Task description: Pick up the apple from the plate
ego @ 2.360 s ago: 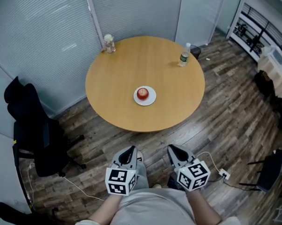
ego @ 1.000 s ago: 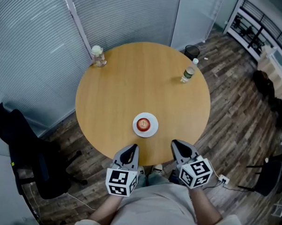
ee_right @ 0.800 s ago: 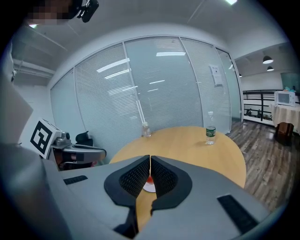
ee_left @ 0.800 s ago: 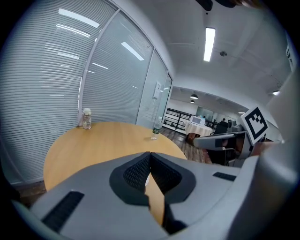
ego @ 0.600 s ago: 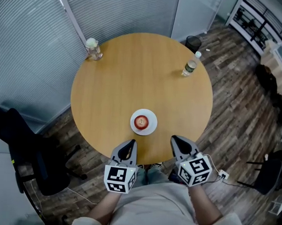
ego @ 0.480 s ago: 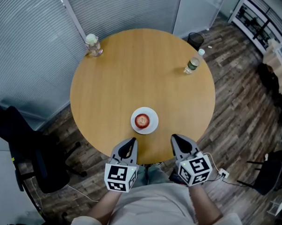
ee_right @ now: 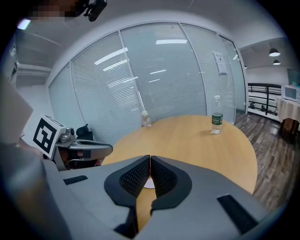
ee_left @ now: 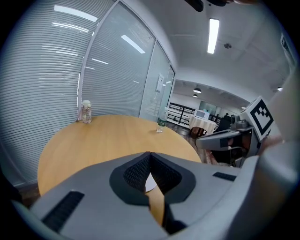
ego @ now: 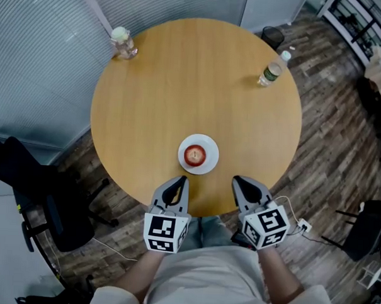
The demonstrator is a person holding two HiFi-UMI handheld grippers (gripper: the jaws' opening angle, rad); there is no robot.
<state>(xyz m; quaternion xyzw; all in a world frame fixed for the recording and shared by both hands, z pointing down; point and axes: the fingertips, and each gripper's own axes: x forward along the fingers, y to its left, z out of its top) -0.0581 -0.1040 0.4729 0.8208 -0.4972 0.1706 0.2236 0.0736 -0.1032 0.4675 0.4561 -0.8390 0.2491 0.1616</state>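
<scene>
Approach: apple [ego: 194,155] on plate [ego: 210,163], mid-frame, seemingly untouched. Left gripper [ego: 181,180] and right gripper [ego: 238,181] closed, empty; must open, reach.

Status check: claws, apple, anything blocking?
Left claw and right claw shut, empty, at table edge. Apple on plate, untouched. Nothing between claws and plate.

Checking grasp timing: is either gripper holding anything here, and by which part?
Nothing is held. The left gripper and right gripper are both shut and empty, short of the apple on its plate.
</scene>
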